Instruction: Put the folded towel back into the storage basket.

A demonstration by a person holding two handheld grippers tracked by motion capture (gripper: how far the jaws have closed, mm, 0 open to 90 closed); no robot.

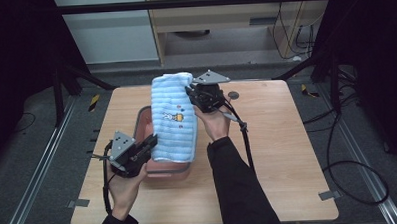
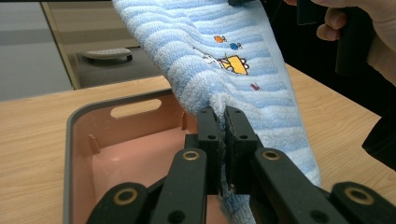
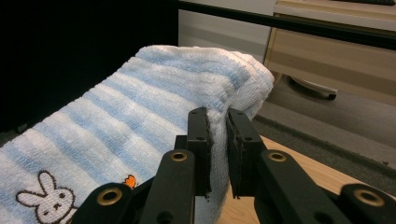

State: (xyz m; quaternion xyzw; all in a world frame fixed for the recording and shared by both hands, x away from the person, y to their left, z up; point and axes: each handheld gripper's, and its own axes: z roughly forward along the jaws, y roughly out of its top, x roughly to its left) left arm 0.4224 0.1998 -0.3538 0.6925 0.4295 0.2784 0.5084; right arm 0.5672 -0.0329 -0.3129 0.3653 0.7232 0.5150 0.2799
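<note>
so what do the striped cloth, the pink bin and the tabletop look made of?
Cloth: terry cotton by the look, looped fuzzy pile, matte.
Bin: moulded plastic, smooth pink inside, grey rim, cut-out handle slot.
Tabletop: light wood grain, likely laminate or veneer; cannot tell which.

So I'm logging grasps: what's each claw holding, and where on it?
Both hold the striped towel: left claw pinches its near lower edge, right claw its far upper edge.

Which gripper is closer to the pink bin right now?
Left. The left gripper pinches the towel at the pink bin's near-left rim; the right gripper clamps the towel's far end, raised beyond the bin's far-right corner.
</note>
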